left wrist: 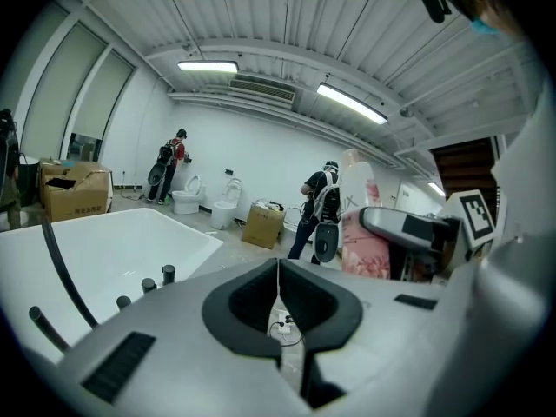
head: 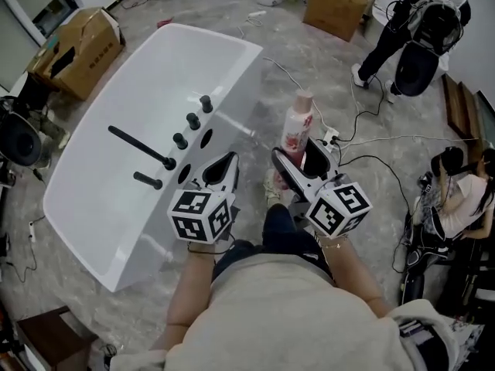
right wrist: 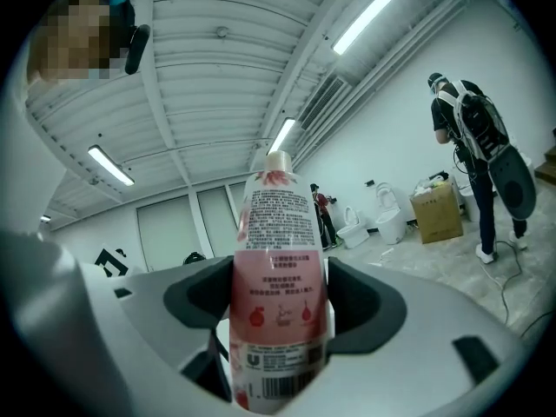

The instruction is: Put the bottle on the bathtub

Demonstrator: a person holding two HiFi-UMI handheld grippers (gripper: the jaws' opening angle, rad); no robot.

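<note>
A pink bottle [head: 296, 130] with a pale cap stands upright between the jaws of my right gripper [head: 298, 158], which is shut on its body. In the right gripper view the bottle [right wrist: 278, 294] fills the gap, both pads pressing its sides. It also shows in the left gripper view as the pink bottle [left wrist: 360, 224] at the right. My left gripper [head: 224, 168] is shut with nothing in it, its jaws meeting at the tips [left wrist: 278, 272]. It hovers at the near rim of the white bathtub [head: 93, 199], beside the black taps [head: 192, 120].
A black spout [head: 139, 147] lies across the tub's deck. Cables and a power strip [head: 329, 137] trail over the grey floor. Cardboard boxes [head: 77, 49] stand at the back left, another box [head: 336, 6] at the back. One person stands at the back right [head: 421, 29]; another sits at the right edge [head: 460, 199].
</note>
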